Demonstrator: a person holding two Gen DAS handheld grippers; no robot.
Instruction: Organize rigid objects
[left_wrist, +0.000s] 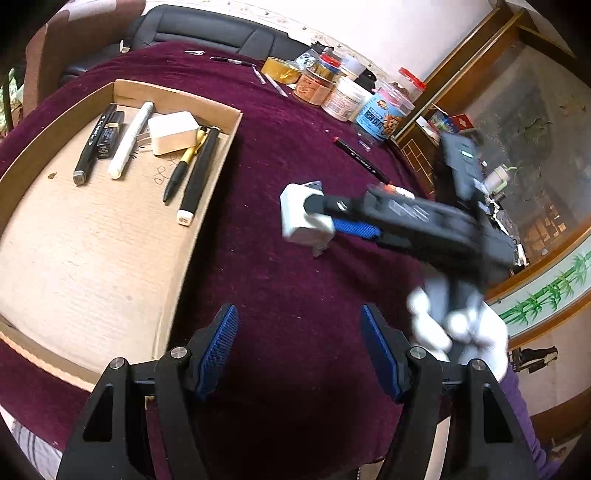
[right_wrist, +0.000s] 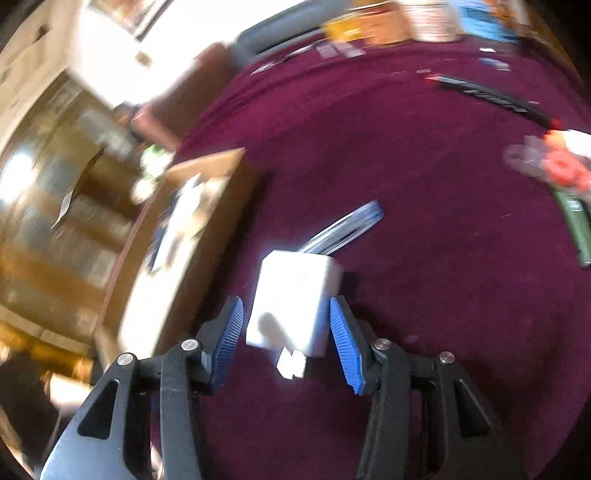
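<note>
Charger (right_wrist: 295, 302) between parted right tongs (right_wrist: 286, 332) untouched, left tongs (left_wrist: 299, 347) open, empty

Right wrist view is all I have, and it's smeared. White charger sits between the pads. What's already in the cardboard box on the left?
Observer: The left wrist view shows the cardboard box sharply. A second white charger lies at its far end, between a white marker and a black-and-gold pen.
Operator: Room left in it?
Observer: Yes, the near half of its floor is bare cardboard.
Operator: Left gripper?
Observer: The left gripper is open with nothing between its pads, over the maroon cloth just right of the box's near end.
</note>
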